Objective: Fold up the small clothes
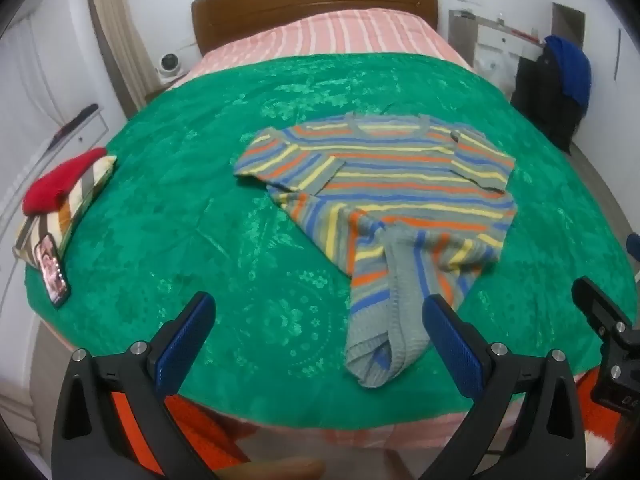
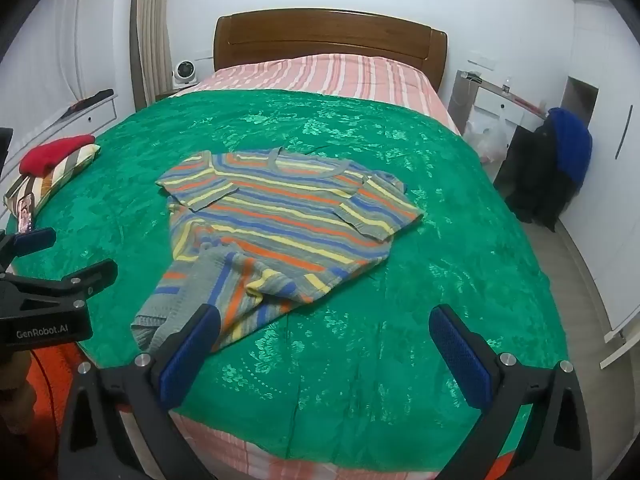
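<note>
A striped knit sweater (image 1: pixel 384 184) lies on the green blanket (image 1: pixel 200 208) covering the bed (image 2: pixel 328 72), neck toward the headboard, both sleeves folded across its chest and its hem rumpled near the foot edge. The left gripper (image 1: pixel 316 320) and right gripper (image 2: pixel 324 332) hover above it (jaws spread wide, pinching nothing).

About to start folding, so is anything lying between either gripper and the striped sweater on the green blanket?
Nothing visible. Only bare green blanket lies between the open right gripper and the striped sweater. The sweater's near hem already reaches the open left gripper.
</note>
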`<state>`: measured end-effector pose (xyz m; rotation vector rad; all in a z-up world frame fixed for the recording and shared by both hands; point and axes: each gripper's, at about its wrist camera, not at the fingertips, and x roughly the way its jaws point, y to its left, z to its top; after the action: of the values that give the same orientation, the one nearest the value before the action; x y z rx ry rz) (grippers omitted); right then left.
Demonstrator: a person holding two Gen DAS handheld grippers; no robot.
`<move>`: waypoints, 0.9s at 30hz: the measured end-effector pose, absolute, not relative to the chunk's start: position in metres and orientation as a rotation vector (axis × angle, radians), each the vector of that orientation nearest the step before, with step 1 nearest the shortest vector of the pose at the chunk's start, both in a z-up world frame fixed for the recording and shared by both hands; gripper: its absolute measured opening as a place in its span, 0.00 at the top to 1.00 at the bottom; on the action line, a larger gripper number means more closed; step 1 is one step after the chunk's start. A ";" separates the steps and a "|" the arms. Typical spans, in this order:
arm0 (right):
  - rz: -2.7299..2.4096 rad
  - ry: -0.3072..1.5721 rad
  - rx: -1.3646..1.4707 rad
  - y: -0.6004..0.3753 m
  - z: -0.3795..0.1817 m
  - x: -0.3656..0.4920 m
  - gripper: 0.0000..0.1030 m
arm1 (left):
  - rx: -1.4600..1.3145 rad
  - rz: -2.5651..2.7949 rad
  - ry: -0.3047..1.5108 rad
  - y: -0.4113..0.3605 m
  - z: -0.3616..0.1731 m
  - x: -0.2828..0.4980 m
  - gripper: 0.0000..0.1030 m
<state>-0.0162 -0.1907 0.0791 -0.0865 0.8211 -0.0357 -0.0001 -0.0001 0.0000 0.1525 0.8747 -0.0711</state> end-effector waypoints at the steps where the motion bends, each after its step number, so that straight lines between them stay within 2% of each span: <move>1: -0.035 0.822 -0.087 -0.191 0.079 -0.016 0.00 | 0.153 -0.070 0.875 0.000 0.000 0.000 0.00; 20: -0.087 0.831 -0.108 -0.198 0.075 -0.015 0.00 | 0.163 -0.126 0.905 -0.004 -0.010 -0.004 0.00; 27: -0.095 0.840 -0.099 -0.201 0.072 -0.014 0.00 | 0.258 -0.070 0.926 -0.007 -0.016 -0.004 0.00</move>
<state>-0.0145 -0.2007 0.0720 -0.0988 0.8403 -0.0955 -0.0039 -0.0066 -0.0162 0.2579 0.9260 -0.0703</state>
